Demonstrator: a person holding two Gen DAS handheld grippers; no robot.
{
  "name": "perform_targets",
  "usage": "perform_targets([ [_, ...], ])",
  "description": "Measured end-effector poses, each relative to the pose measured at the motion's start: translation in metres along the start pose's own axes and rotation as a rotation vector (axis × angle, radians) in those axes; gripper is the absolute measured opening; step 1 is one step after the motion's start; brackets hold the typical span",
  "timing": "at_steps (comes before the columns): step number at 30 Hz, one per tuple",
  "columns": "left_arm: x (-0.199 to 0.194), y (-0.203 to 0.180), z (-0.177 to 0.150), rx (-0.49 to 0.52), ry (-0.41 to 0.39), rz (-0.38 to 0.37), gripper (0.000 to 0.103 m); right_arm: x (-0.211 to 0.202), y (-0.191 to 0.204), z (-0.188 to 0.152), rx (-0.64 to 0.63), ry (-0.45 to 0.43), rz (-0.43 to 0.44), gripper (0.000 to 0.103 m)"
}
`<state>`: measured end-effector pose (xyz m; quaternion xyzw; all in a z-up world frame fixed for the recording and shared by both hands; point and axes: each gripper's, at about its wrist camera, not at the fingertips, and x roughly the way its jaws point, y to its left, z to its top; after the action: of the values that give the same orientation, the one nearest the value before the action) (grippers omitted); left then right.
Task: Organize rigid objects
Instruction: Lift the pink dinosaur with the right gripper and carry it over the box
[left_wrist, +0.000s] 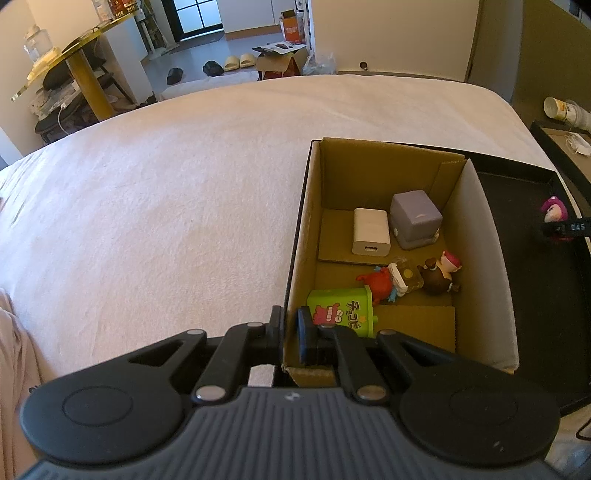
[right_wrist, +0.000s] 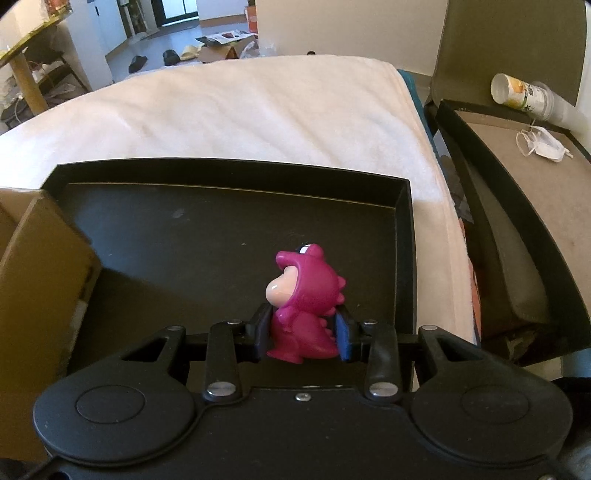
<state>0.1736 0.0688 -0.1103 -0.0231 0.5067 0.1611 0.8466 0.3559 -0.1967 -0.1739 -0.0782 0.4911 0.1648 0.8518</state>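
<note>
The magenta dinosaur figurine (right_wrist: 304, 306) stands upright between the pads of the right claw (right_wrist: 306, 334), which is clenched on its body above the black tray (right_wrist: 236, 166). The left claw (left_wrist: 290, 328) is clamped on the near-left wall of the cardboard box (left_wrist: 295, 266), which holds a green toy bin (left_wrist: 341, 312), a white charger (left_wrist: 371, 230) and a grey cube (left_wrist: 415, 218). Both sit on the white bed (left_wrist: 184, 184).

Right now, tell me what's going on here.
A person is sorting small toys with handheld tongs on a bed. The right tongs are shut on a magenta dinosaur figure above the black tray. The left tongs are clamped on the near wall of the cardboard box, steadying it. Inside already lie a green toy bin, a white charger, a purple cube and other figures.
</note>
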Motion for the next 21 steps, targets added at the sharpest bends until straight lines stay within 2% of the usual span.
perform_targets([
  [6,-0.001,0.002,-0.002,-0.01,-0.009,-0.005,0.007,-0.024,0.006,0.003,0.016,-0.04,0.029,0.035],
  [21,-0.003,0.007,-0.004,-0.028,-0.012,-0.024,0.007,-0.069,0.046,0.012,-0.071,-0.112,0.12,0.035],
])
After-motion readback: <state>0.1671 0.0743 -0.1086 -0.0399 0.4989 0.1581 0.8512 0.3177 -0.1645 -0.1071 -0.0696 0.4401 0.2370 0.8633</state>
